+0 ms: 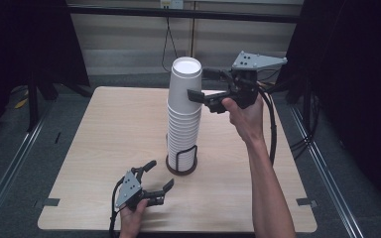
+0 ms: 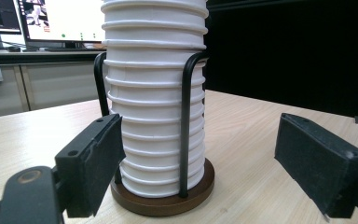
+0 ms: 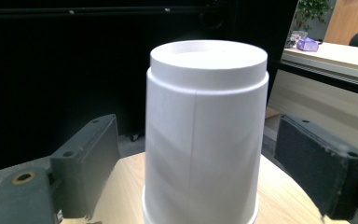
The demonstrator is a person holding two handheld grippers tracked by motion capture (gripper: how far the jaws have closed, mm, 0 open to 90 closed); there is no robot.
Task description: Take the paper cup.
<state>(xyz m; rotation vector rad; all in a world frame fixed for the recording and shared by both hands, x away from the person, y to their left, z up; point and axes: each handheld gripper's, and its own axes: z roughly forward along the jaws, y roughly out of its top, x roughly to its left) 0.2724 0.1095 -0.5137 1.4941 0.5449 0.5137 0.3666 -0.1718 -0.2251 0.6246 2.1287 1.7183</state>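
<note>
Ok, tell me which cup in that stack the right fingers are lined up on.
The top cup, the one standing upside down with its flat base up, well above the wire holder. The right gripper brackets it, fingers apart on either side, not touching.

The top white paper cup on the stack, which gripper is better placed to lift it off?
Right. The right gripper is raised with open jaws beside the top white paper cup; the left gripper sits low near the wooden holder base.
</note>
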